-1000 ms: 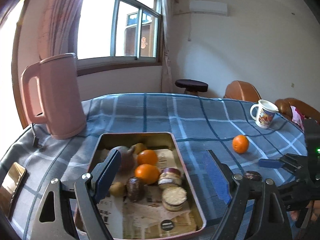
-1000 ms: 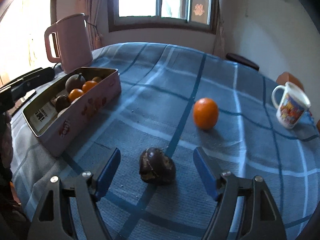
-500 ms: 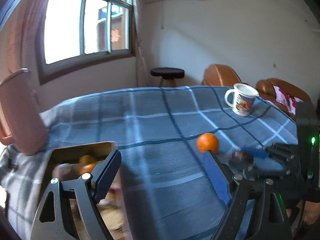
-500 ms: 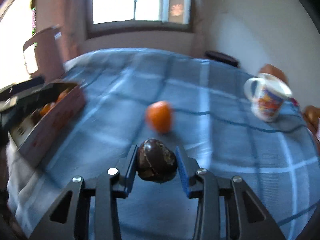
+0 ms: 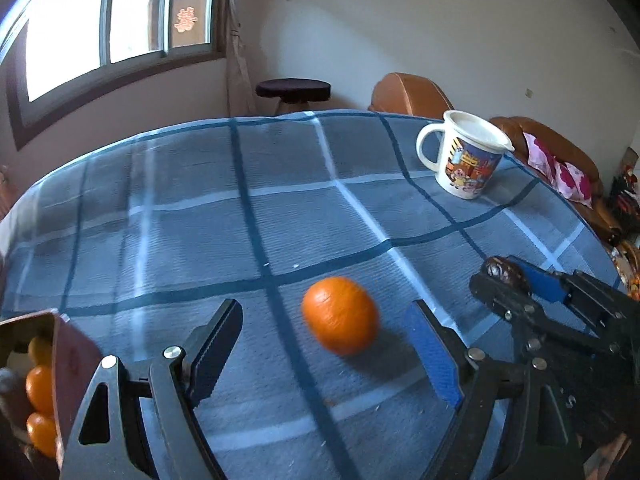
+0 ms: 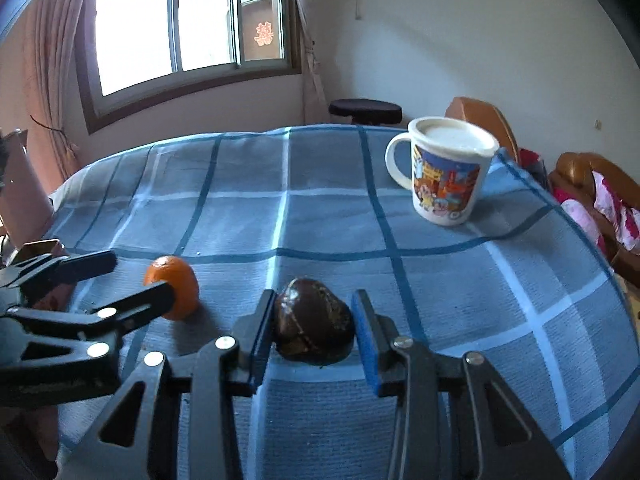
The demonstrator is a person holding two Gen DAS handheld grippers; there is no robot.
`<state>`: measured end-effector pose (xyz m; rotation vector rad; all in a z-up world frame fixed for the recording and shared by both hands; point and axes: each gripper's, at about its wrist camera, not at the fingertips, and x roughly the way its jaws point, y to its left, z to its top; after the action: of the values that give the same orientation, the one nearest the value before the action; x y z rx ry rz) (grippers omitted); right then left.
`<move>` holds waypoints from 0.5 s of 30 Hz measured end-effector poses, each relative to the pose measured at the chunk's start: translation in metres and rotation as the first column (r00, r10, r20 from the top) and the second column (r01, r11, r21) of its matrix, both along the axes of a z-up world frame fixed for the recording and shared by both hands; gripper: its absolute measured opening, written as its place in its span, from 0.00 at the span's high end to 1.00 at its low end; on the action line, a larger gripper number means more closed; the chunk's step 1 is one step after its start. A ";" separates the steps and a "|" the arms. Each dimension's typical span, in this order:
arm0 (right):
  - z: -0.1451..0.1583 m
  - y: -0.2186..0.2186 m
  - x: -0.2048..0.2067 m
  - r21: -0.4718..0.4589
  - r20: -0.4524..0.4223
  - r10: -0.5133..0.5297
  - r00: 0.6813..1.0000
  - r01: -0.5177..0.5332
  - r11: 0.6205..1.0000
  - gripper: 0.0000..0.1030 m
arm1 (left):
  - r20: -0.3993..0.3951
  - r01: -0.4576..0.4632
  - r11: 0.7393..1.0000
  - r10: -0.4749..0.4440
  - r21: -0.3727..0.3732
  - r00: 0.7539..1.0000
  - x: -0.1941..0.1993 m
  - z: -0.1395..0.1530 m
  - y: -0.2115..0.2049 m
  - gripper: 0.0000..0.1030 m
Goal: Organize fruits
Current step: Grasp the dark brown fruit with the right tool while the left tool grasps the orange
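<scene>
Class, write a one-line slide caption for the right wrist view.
Right gripper shut on a dark fruit above the checked cloth.

Orange fruit (image 5: 340, 314), blue checked tablecloth (image 5: 280, 200), dark brown fruit (image 6: 314, 326).

Right claw (image 6: 314, 326) clamps dark fruit (image 6: 314, 326); orange (image 6: 174, 293) left.

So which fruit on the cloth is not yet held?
The orange: it lies free between the left gripper's open fingers, while the dark fruit is clamped.
</scene>
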<state>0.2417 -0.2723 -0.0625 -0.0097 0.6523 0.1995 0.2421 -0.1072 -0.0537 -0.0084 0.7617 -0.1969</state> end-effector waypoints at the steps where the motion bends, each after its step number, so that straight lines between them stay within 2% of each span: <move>1: -0.001 -0.003 0.001 0.015 -0.006 0.000 1.000 0.000 1.000 0.60 | -0.009 0.015 1.000 -0.015 0.006 1.000 0.003 -0.002 -0.005 0.18; 3: -0.002 -0.005 0.002 0.032 -0.014 -0.003 1.000 0.003 0.999 0.61 | -0.024 0.019 1.000 -0.019 0.006 1.000 0.011 -0.006 -0.009 0.22; 6: -0.002 -0.007 0.003 0.048 -0.017 0.006 1.000 -0.005 0.999 0.60 | -0.054 0.014 1.000 -0.013 0.017 0.998 0.019 -0.015 -0.008 0.35; 7: -0.003 -0.006 0.003 0.044 -0.019 0.009 1.000 -0.008 0.999 0.60 | -0.073 0.014 1.000 -0.014 0.007 0.997 0.022 -0.019 -0.005 0.44; 8: -0.003 -0.005 0.004 0.039 -0.025 0.015 1.000 -0.014 0.999 0.60 | -0.101 0.024 0.999 -0.028 -0.040 0.995 0.025 -0.022 0.000 0.46; 11: -0.006 0.000 0.007 0.024 -0.043 0.030 0.999 -0.029 0.999 0.60 | -0.092 0.026 0.996 -0.034 -0.084 0.995 0.022 -0.021 0.006 0.54; 15: -0.009 0.005 0.010 0.006 -0.061 0.051 0.997 -0.050 0.999 0.60 | -0.073 0.051 0.998 -0.053 -0.034 0.996 0.015 -0.018 -0.001 0.54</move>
<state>0.2514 -0.2674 -0.0718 -0.0160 0.7133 0.2508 0.2566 -0.1084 -0.0717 -0.0270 0.8333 -0.2594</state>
